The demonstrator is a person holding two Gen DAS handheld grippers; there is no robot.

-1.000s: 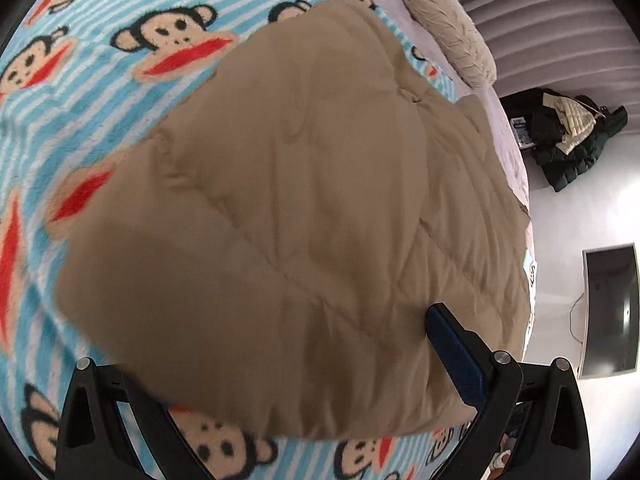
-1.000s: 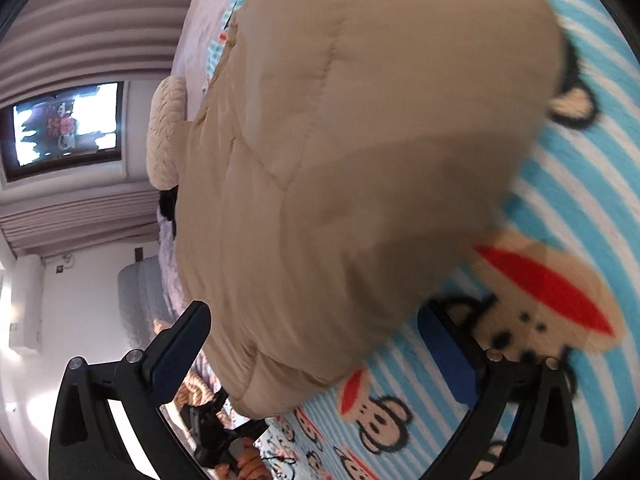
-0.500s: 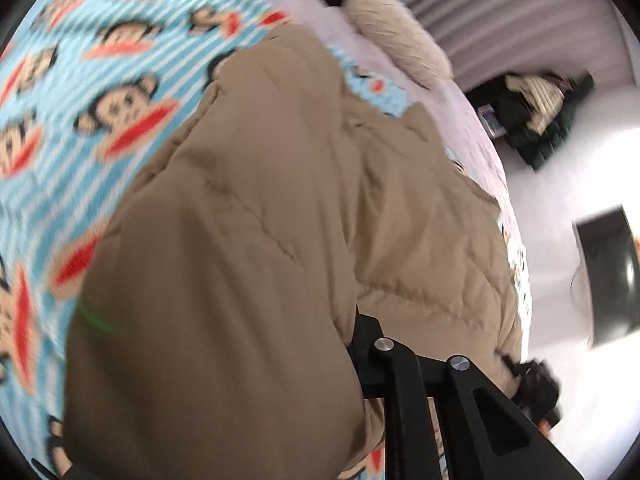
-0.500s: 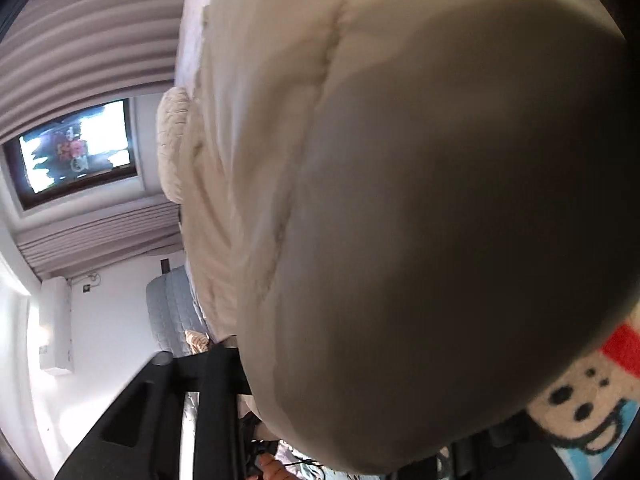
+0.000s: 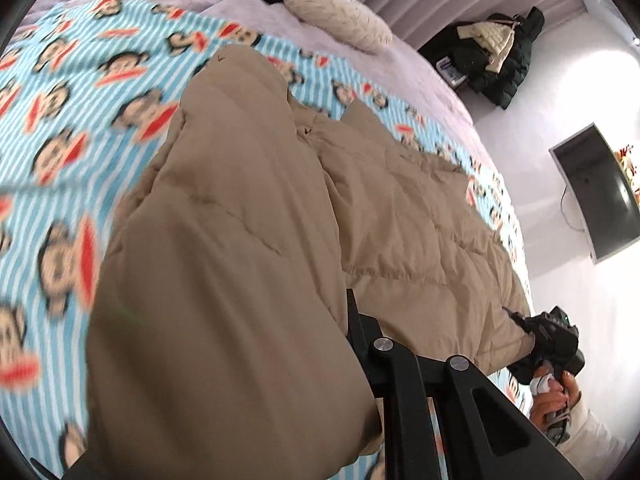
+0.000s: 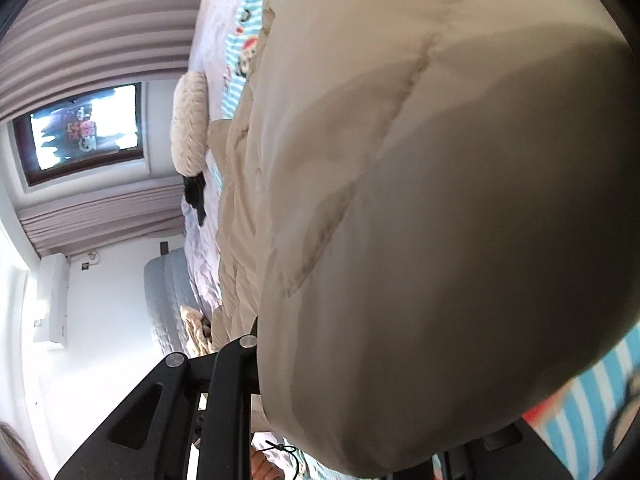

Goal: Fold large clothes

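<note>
Both tongs, apart a second ago, now clamp the coat [image 5: 248, 280] hem: left tongs [image 5: 352, 344], right tongs [image 6: 260, 360]. Fold underway on bed [image 5: 60, 100].

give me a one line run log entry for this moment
step: fold | left gripper: shut on tan puffer coat | right gripper: shut on coat hem, raised | surface: monkey-print blanket

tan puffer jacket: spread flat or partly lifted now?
Partly lifted. The tan jacket lies flat at its far end on the monkey blanket, while the near edge bulges up against both cameras, covering each tool's fingers.
</note>
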